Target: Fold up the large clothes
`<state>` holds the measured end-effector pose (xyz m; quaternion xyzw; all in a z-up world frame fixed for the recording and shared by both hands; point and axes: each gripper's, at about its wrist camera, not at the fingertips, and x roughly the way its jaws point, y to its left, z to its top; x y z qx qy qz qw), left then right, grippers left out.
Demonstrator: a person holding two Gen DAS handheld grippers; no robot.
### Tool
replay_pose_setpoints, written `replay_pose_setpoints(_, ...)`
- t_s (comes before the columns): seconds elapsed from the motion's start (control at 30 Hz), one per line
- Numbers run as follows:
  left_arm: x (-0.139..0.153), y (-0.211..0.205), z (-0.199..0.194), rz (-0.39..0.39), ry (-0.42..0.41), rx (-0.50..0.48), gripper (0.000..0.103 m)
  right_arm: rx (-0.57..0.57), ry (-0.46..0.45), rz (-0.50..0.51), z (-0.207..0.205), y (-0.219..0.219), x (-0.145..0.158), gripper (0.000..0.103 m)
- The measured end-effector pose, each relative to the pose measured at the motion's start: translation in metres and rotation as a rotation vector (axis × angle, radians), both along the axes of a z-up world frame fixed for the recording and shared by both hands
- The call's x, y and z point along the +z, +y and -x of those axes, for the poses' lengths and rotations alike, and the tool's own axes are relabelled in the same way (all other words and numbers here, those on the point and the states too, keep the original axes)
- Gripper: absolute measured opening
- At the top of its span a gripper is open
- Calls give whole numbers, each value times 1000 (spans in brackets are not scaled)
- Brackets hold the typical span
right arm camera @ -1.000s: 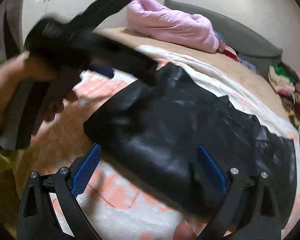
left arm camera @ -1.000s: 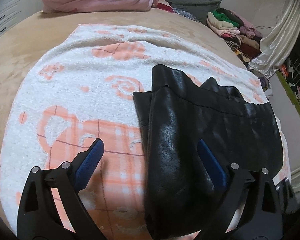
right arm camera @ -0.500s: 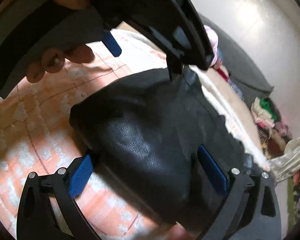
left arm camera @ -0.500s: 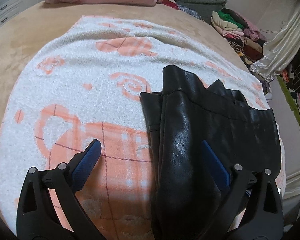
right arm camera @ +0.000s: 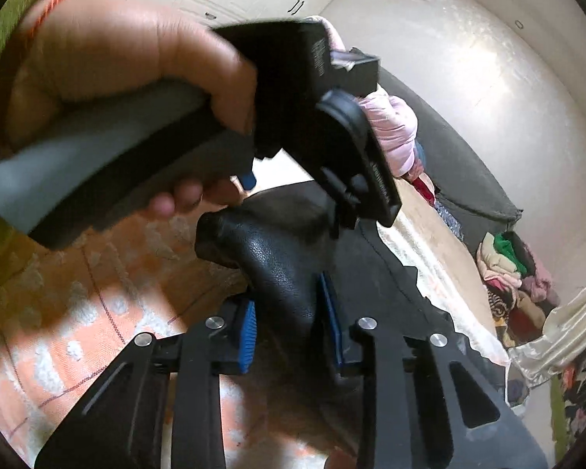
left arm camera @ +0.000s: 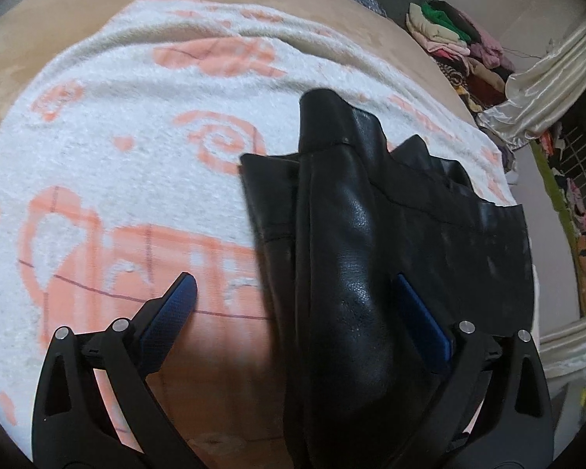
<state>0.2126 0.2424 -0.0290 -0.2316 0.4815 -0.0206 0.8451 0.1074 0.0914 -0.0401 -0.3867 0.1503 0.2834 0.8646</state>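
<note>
Since the earlier frames the right gripper (right arm camera: 289, 328) had just been closing, and its two blue pads (right arm camera: 248, 332) now pinched a raised fold of the one black leather jacket (left arm camera: 355, 273) between them, where half a second before they stood wide apart over it. The left gripper (left arm camera: 301, 305) had dropped a little closer to the jacket and its jaws were spread wide: the left pad (left arm camera: 172, 308) hung over the blanket (left arm camera: 117, 179), the right pad over the leather, with a long ridge of the jacket between them, gripped by neither.

The jacket lay partly folded on the right half of the single white blanket with orange patterns, which covered a tan bed (left arm camera: 15, 66). In the right wrist view, the person's left hand (right arm camera: 109, 78) held the left gripper's grey handle, close above the jacket.

At the far edge lay one pink quilt (right arm camera: 390, 133). One heap of mixed clothes (left arm camera: 457, 43) sat far right, beside a cream curtain (left arm camera: 547, 74).
</note>
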Motion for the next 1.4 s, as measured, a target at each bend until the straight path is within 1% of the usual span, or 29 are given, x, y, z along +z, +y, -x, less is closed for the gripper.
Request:
replay_pose_setpoints(0.07,1,0,-2,29,-1,4,93,0,11,-25,1,-5,7,26)
replay_pose_setpoints(0.1,3,-1,-2,39,-3,5,91,0,17,-42,0,-9,11,25)
replay_pose_setpoints(0.17,7,-3,-3,65,-11,1,79,-1,25,-65,0,-13,16,25)
replay_pose_setpoints(0.23,11,-8,-4,106,-20,-11,54,-8,26,-88,0,-18,21,24)
replay_pose_setpoints(0.27,16,-12,-4,100,-26,-11,53,-9,30,-100,-1,-21,24,24)
replay_pose_setpoints(0.33,30,-24,-2,44,-57,-20,44,-17,28,-128,-2,-27,31,23)
replay_pose_setpoints(0.43,54,-41,1,-11,-112,-37,38,-25,12,-169,-1,-38,42,23)
replay_pose_setpoints(0.63,100,-76,2,-61,-201,-64,37,-60,-11,-277,0,-73,72,21)
replay_pose_setpoints(0.83,131,-121,-4,-121,-263,-117,37,-106,-45,-365,0,-117,96,20)
replay_pose_setpoints(0.97,148,-156,-10,-157,-298,-154,38,-137,-64,-400,1,-143,104,19)
replay_pose_setpoints(1.07,156,-181,-16,-181,-309,-184,38,-165,-66,-432,-1,-165,108,18)
replay_pose_setpoints(1.17,160,-208,-23,-211,-312,-219,40,-194,-45,-479,-1,-189,110,17)
replay_pose_setpoints(1.3,158,-242,-34,-246,-305,-261,41,-237,-10,-530,-10,-220,105,16)
replay_pose_setpoints(1.4,153,-267,-41,-279,-297,-292,42,-265,4,-551,-16,-239,99,16)
